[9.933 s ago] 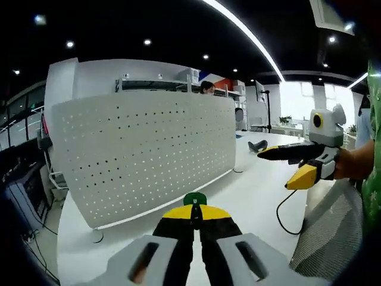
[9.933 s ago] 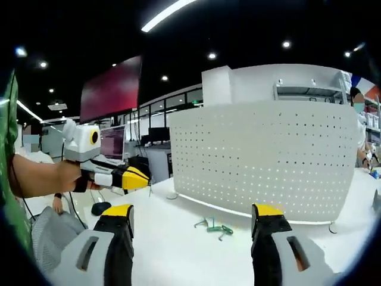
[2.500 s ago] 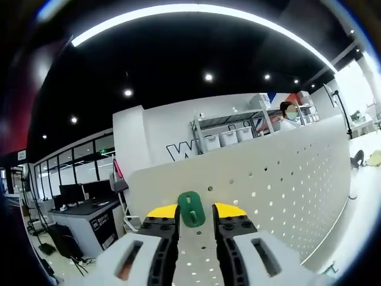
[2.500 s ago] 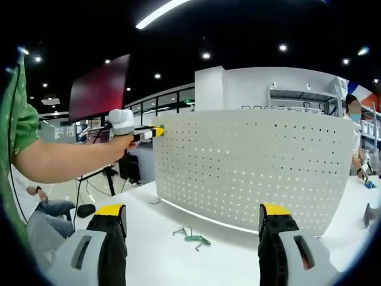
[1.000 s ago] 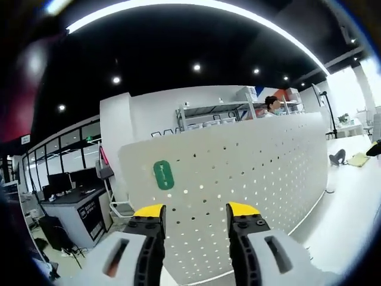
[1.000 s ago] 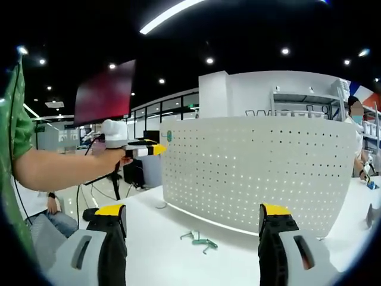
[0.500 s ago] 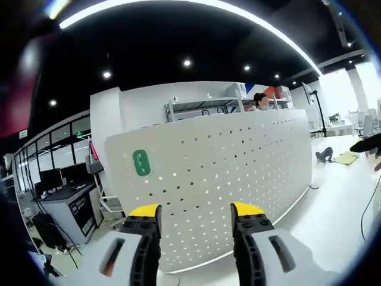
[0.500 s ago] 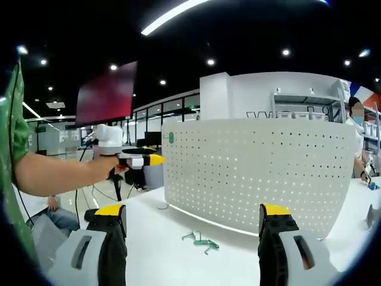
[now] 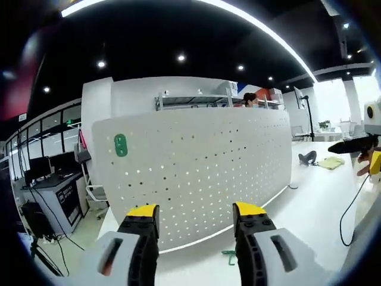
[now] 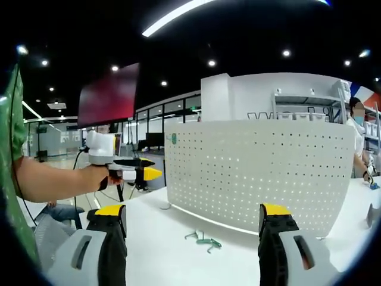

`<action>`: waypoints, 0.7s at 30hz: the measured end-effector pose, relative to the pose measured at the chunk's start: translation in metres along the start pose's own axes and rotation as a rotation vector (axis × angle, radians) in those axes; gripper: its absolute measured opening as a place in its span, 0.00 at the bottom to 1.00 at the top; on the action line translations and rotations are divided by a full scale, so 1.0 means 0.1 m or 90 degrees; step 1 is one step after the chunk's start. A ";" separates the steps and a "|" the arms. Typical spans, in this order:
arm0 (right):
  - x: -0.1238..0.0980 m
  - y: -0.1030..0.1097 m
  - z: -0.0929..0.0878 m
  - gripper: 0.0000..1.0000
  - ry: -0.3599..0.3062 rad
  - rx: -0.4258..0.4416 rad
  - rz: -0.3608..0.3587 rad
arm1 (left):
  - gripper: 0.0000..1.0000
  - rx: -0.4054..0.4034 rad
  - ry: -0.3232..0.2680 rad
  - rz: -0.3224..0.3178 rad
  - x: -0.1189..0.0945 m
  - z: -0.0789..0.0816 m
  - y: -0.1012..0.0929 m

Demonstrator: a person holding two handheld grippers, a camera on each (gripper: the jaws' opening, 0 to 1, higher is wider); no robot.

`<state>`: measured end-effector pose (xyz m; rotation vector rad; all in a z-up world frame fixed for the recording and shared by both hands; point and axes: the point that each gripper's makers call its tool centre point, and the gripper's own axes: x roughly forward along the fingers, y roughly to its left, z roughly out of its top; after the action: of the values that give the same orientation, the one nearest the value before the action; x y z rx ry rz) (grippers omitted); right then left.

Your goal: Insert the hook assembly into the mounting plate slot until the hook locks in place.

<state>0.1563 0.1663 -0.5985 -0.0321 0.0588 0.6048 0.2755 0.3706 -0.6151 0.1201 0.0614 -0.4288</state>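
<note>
Since the green hook assembly (image 9: 121, 145) already sits on the white perforated mounting plate (image 9: 196, 173), high in the plate's upper left corner in the left gripper view, the insertion looks done; whether it has truly locked I cannot tell from this far off. The left tongs (image 9: 195, 215) rise from the bottom centre of that view with the jaws spread wide and nothing between them, apart from the plate. Below them, near the bottom centre, a small green piece (image 9: 230, 256) lies on the white desk (image 9: 309, 205) just in front of the plate's foot. At the right edge the right tongs (image 9: 357, 145) come in, dark-tipped; from here I cannot tell how their jaws stand.

Going by the right gripper view, the right tongs (image 10: 193, 221) at the bottom are likewise wide apart and empty. The plate fills the centre right, and the hook shows as a small green spot at its upper left corner. At centre left a hand holds the left tongs, yellow-tipped, well clear of the plate. On the desk at the lower centre lie loose green and metal hooks (image 10: 203, 240), so more may remain to mount.

No container is in view in either picture.
</note>
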 end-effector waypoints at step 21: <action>-0.09 0.07 0.00 0.94 -0.001 -0.002 0.007 | 0.49 -0.002 0.087 -0.078 -0.26 -0.60 -0.55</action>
<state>0.1450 0.1667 -0.5981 -0.0344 0.0558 0.6152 0.2273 0.3398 -0.6782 0.1435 0.2037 -0.5430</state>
